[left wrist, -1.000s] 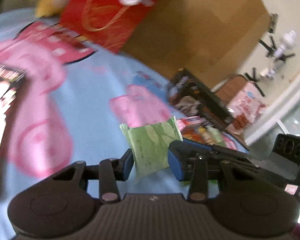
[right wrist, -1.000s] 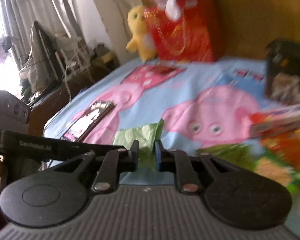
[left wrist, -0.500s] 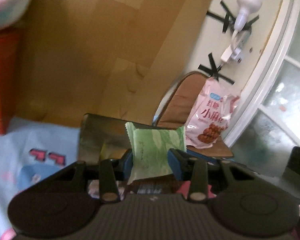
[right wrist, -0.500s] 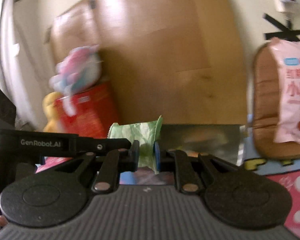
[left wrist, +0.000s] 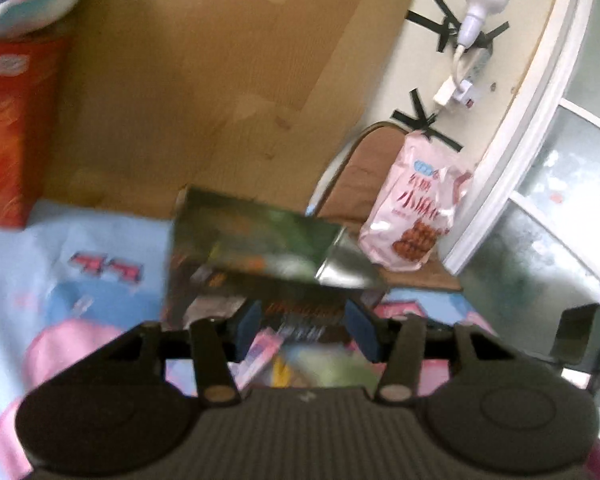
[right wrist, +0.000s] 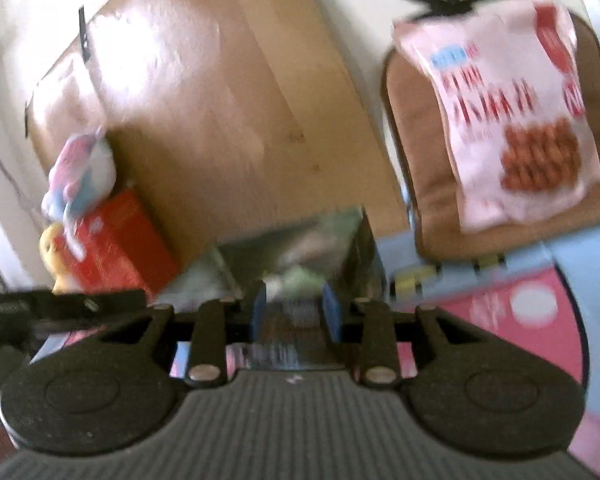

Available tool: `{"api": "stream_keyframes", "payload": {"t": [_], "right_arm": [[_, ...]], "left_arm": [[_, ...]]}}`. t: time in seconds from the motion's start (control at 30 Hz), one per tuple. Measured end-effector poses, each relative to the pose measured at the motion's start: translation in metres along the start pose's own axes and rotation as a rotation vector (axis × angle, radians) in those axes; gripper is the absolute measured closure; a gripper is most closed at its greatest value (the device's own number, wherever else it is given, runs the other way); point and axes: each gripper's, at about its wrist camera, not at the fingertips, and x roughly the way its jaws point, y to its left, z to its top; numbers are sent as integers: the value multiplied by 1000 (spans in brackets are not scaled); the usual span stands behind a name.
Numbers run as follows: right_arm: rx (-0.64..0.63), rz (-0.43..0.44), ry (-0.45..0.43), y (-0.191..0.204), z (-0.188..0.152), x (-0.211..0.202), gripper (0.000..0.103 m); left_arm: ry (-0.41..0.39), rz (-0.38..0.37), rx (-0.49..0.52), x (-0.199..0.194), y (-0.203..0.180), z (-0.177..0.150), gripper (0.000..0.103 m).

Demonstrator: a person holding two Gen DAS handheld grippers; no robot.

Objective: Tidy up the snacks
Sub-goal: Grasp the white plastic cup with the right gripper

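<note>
The green snack packet [right wrist: 298, 280] showed only as a pale green, crinkled blur in the right wrist view, lying inside the open dark box [right wrist: 340, 240] on the bed. The box had shiny foil-like inner walls and dark printed sides, and stood against the brown cardboard sheet [left wrist: 204, 92].

The right claw [right wrist: 295, 312] had just been opening; its blue pads stood apart, with the packet just beyond their tips over the box, and no pad visibly pressed on it. The left claw [left wrist: 306, 330] had also just been opening; its pads stood well apart with nothing between them, pointing at the near side of the box [left wrist: 260, 248].

Beside the box, on the side away from the red carton [left wrist: 8, 132], a pink snack bag [left wrist: 414, 204] leaned on a brown chair [left wrist: 352, 176]. Motion blur smeared the packet's print and edges. Below the left claw, a jumble of colourful wrappers on the bed sheet [left wrist: 60, 272] was too blurred to make out.
</note>
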Motion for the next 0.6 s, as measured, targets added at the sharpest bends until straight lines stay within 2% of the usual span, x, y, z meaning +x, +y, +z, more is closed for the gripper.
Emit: {"api": "stream_keyframes", "payload": {"t": [0.13, 0.3, 0.37, 0.43, 0.47, 0.5, 0.6], "right_arm": [[30, 67, 59, 1, -32, -18, 68], [-39, 167, 99, 26, -52, -24, 66], [-82, 168, 115, 40, -55, -16, 59], [-115, 174, 124, 48, -58, -8, 59], [-133, 152, 118, 53, -59, -4, 60], [-143, 125, 120, 56, -60, -4, 68], [-73, 119, 116, 44, -58, -11, 69]], "left_arm": [[32, 32, -73, -27, 17, -31, 55], [69, 3, -123, -42, 17, -60, 55], [82, -12, -138, -43, 13, -66, 55], [92, -23, -134, -43, 7, -70, 55], [98, -27, -126, -43, 2, -71, 55], [103, -31, -114, -43, -2, -72, 55], [117, -54, -85, -42, -15, -74, 55]]}}
